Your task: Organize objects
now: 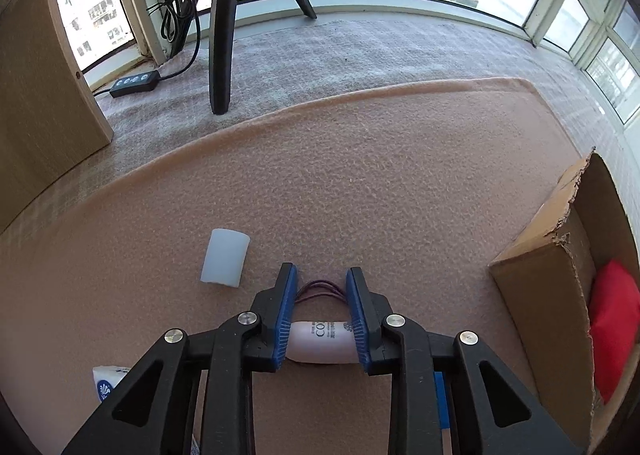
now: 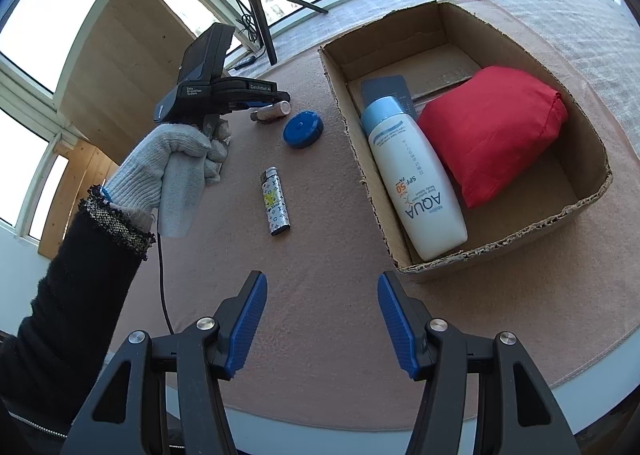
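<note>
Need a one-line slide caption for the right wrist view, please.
Open right gripper hovers over the mat beside a cardboard box holding sunscreen bottle and red pouch.

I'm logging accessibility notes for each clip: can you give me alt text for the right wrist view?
The right tool hangs open and empty over a pinkish mat. Ahead, a cardboard box holds a white sunscreen bottle and a red pouch. Left of it lie a patterned lighter and a blue round case, and a gloved hand holds the left tool over a small bottle.
</note>
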### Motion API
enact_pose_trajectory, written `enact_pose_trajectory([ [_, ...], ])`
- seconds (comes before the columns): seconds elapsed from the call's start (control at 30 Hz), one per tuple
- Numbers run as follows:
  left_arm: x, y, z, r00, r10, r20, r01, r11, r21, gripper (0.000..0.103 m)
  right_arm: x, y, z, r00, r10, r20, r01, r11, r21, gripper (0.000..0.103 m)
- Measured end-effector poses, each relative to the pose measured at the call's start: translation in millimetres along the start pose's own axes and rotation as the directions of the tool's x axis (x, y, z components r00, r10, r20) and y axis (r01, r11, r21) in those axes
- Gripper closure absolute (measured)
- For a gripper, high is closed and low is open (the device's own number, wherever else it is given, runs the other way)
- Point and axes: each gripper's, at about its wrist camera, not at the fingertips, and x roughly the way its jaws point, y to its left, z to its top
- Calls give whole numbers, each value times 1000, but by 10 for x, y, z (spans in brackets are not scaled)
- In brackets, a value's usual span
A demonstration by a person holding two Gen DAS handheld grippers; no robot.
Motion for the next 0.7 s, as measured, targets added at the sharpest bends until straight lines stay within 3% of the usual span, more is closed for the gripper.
enact_pose_trajectory([
  [0.7,-680,250,-1434,998,-55,4,56,998,-31,81,144,421,17,996,81,-23,-83,992,-96,49],
])
